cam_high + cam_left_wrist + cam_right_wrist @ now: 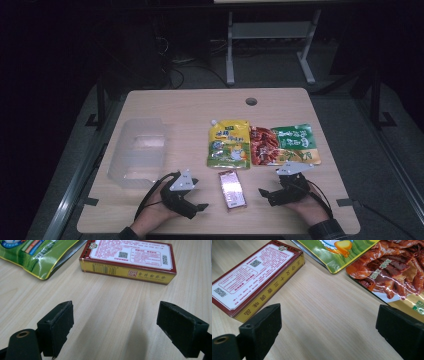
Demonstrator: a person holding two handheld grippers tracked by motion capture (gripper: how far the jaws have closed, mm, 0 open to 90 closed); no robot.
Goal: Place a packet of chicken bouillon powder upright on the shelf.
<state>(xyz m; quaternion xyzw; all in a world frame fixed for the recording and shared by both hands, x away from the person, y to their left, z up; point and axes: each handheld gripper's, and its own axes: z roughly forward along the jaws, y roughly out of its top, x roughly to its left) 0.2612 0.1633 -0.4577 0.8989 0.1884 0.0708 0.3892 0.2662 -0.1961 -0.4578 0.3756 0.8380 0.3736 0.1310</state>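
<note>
Table [180, 107]: light wood; a round hole at 12 o'clock near the far edge.
Box [232, 188]: flat, red and yellow, printed face up, lying at 6 o'clock of the table between the two grippers. Touched by neither.
Left gripper [201, 206]: at 9 o'clock of the box, resting low on the table in the person's hand, jaws pointing towards the box. Jaws wide apart, bare wood between them; in the left gripper view [122, 325] the box [130, 258] lies ahead, apart from the pads.
Right gripper [262, 192]: at 3 o'clock of the box, jaws pointing towards it. Jaws spread wide with nothing between them; in the right gripper view [329, 332] the box [252, 277] sits just beyond the left-hand jaw, not touching.
Yellow pouch [228, 145]: at 12 o'clock of the box, flat, spout at its far corner.
Red-green pouch [284, 144]: just beside the yellow pouch, at 3 o'clock of it, edges touching or nearly so.
Clear tub [137, 152]: at 9 o'clock of the table, well apart from the box.
</note>
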